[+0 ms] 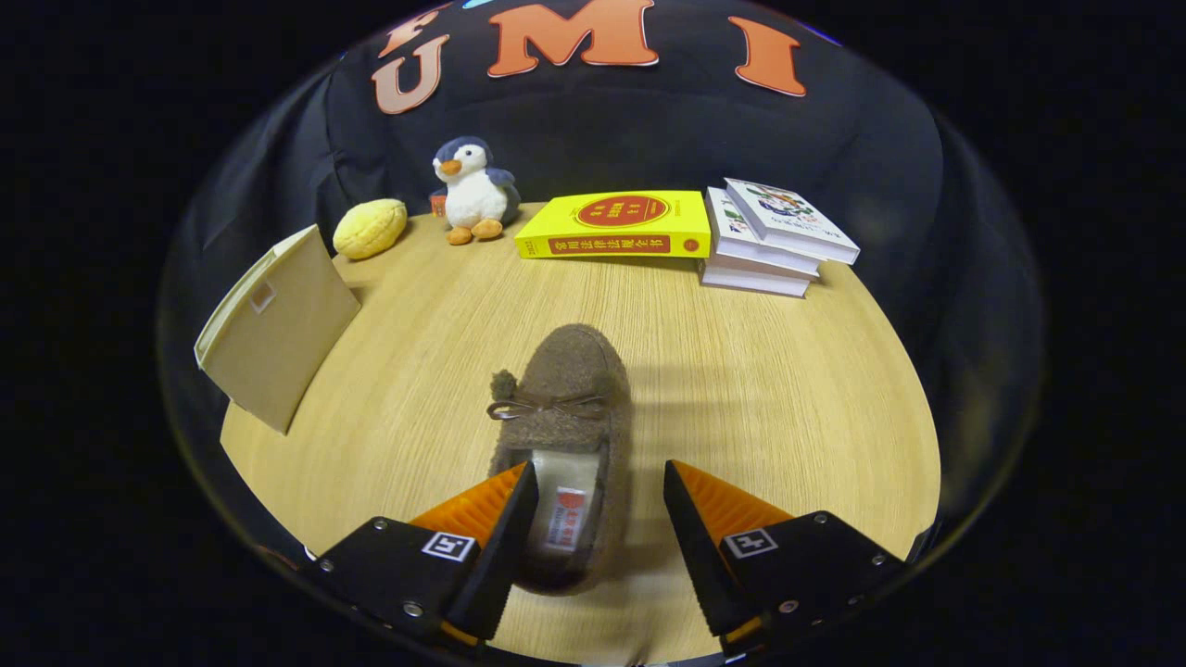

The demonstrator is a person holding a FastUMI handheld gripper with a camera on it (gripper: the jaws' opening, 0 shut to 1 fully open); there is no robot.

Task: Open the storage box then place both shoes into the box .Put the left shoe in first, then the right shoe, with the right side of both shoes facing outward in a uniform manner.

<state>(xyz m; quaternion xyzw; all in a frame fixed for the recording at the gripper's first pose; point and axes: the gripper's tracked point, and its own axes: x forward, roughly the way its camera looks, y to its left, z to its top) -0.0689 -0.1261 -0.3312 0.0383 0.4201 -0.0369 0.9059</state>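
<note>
**Gripper spread over brown shoe; storage box standing apart**

The gripper (pixel 599 491) is hovering over the wooden worktop (pixel 788 389) with its fingers spread wide and pinching nothing. A brown fuzzy shoe (pixel 567 408) with a small bow is lying flat on the worktop, its heel end sitting between the fingers and its toe pointing ahead, beyond them. The left finger is overlapping the shoe's left edge near the opening; whether it is touching cannot be told. The right finger is standing clear of the shoe's right side, with bare worktop showing between.

The beige storage box (pixel 278 324) is resting at the worktop's left side, well apart from the shoe, and is appearing tilted in this view. Whether it is open cannot be told.

Along the far edge, a yellow cushion-like toy (pixel 370 228) is lying just beside a plush penguin (pixel 473 190). A yellow book (pixel 619 225) is lying to the penguin's right, and a stack of white books (pixel 769 241) is sitting just beside it.
</note>
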